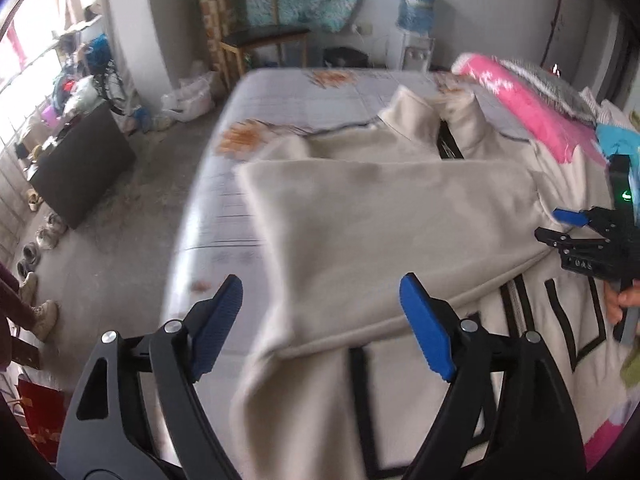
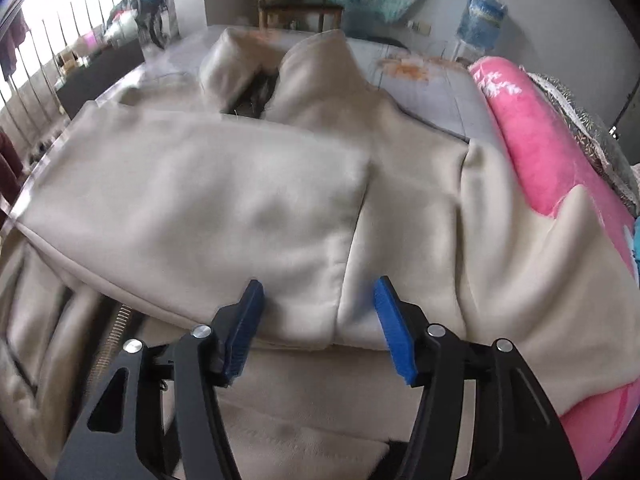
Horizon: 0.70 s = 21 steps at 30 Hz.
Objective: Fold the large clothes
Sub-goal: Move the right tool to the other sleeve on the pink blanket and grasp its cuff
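Note:
A large cream jacket [image 1: 384, 216] with black stripe trim lies on the bed, collar at the far end. One sleeve is folded across its body; it fills the right wrist view [image 2: 208, 200]. My left gripper [image 1: 324, 324] is open above the sleeve's near edge, holding nothing. My right gripper [image 2: 318, 328] is open, its jaws standing on either side of a seam by the sleeve's edge. The right gripper also shows in the left wrist view [image 1: 560, 226] at the jacket's right side.
The bed has a grey floral sheet [image 1: 304, 96]. A pink blanket [image 2: 532, 148] is piled along the bed's right side. A dark low cabinet [image 1: 80, 168] and shoes [image 1: 40, 312] stand on the floor at left. A wooden chair [image 1: 260, 44] and water dispenser [image 1: 416, 36] are behind.

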Tool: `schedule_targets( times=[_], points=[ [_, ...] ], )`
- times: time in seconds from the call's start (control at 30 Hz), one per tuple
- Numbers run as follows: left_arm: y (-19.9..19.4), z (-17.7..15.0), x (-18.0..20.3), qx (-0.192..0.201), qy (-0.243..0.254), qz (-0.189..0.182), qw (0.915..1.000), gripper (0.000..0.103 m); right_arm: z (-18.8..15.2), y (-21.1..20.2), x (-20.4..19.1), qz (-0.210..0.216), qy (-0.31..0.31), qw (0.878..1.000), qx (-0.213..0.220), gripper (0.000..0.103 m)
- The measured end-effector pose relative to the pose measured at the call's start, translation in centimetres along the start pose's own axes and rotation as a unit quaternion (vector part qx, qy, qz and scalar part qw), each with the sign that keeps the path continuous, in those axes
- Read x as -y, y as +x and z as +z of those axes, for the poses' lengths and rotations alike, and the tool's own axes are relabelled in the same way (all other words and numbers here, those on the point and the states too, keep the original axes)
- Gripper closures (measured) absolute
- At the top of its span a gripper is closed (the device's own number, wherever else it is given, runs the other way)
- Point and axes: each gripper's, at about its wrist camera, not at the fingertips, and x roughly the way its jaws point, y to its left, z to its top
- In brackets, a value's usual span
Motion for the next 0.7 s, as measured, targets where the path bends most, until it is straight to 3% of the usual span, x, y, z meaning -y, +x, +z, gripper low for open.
schedule_targets(
  times=[0.1, 0.23, 0.37, 0.5, 0.7],
  points=[
    [2.5, 1.0, 3.1, -0.01, 0.019, -0.006, 0.9998, 0.026, -0.2, -1.9, 0.5, 0.009, 0.006, 1.0, 0.005, 0.04],
    [5.0, 1.7, 7.1, -0.014, 0.065, -0.006, 0.9977, 0.019, -1.4, -3.6, 1.5, 0.022, 0.033, 0.999, 0.004, 0.023],
    [7.7, 1.4, 9.7, -0.029, 0.095, 0.008, 0.995, 0.018, -3.3, -3.1, 2.1, 0.02, 0.05, 0.998, -0.02, 0.016],
    [8.1, 0.7, 9.5, -0.007, 0.087, 0.022, 0.996, 0.007, -4.9, -1.8, 1.9, 0.014, 0.038, 0.999, -0.033, 0.008],
    [8.7, 0.8, 8.1, -0.029, 0.05, -0.02, 0.9981, 0.007, -5.2, -1.6, 2.1, 0.017, 0.058, 0.998, -0.022, 0.006]
  ],
)
